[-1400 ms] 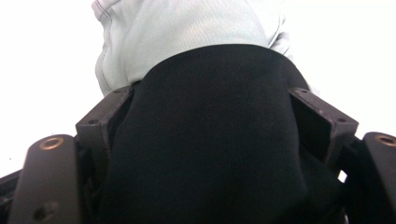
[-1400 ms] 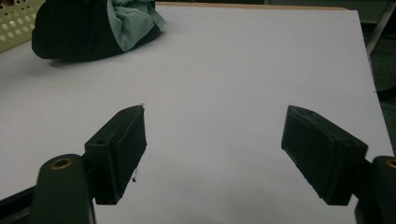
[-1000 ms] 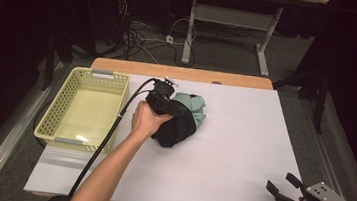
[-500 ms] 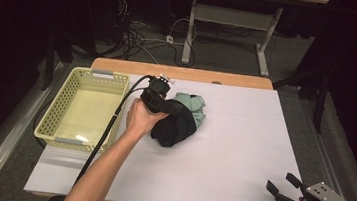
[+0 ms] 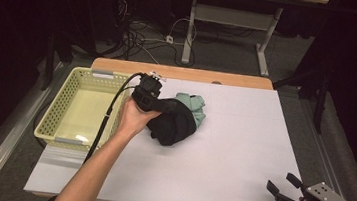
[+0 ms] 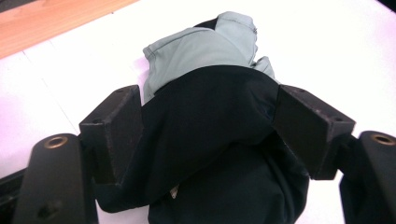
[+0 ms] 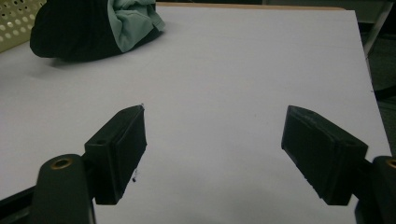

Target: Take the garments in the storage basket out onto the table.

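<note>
The left gripper (image 6: 205,126) has its fingers clamped wide around the bunched black garment (image 5: 171,125) beside the basket (image 5: 59,113), apparently for carrying it over, while the right gripper (image 7: 212,154) waits open and empty at the desk's (image 5: 243,137) near corner.

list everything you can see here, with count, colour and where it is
black garment: 1, black, bunched on the white surface right of the basket, between the left gripper's jaws
pale green garment: 1, pale green, crumpled against the far side of the black one
basket: 1, pale yellow perforated plastic, at the table's left edge, nothing seen inside
table: 1, white surface with a wooden strip along the far edge
cables: several, dark and white, on the floor beyond the table
left gripper: 1, black, jaws clamped on the black garment
right gripper: 1, black, jaws wide open over bare table at the near right corner
forearm: 1, reaching in from the near edge
</note>
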`<state>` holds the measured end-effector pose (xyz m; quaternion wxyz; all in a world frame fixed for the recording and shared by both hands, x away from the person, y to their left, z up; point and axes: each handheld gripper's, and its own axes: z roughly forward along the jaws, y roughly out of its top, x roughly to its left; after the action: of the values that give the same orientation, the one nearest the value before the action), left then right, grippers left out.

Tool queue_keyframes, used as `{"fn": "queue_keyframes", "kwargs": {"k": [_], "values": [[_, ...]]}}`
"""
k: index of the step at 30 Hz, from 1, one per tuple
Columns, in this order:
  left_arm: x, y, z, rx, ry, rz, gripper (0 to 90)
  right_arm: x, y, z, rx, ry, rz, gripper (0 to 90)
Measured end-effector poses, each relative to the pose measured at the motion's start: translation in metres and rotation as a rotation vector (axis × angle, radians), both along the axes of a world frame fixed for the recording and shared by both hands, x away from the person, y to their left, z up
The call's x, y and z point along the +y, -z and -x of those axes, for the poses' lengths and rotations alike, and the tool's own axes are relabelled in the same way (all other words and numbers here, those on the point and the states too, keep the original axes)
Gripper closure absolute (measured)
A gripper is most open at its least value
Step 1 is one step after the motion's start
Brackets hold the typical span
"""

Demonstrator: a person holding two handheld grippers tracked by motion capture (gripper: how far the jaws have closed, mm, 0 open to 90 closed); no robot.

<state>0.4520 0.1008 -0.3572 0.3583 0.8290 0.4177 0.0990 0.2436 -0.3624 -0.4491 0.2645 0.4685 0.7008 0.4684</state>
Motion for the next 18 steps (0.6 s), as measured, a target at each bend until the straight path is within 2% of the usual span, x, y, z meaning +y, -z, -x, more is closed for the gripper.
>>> {"fn": "queue_keyframes", "kwargs": {"k": [2, 5, 18], "values": [[0.003, 0.0, 0.002, 0.003, 0.003, 0.015, 24.3, 0.0, 0.0, 0.0, 0.001, 0.0, -0.001, 22.7], [0.007, 0.002, 0.003, 0.015, 0.002, 0.0, 24.9, 0.0, 0.0, 0.0, 0.003, -0.001, 0.0, 22.7], [0.025, -0.005, 0.019, -0.028, 0.0, 0.038, 26.3, 0.0, 0.0, -0.001, 0.007, 0.004, 0.001, 22.7]]}}
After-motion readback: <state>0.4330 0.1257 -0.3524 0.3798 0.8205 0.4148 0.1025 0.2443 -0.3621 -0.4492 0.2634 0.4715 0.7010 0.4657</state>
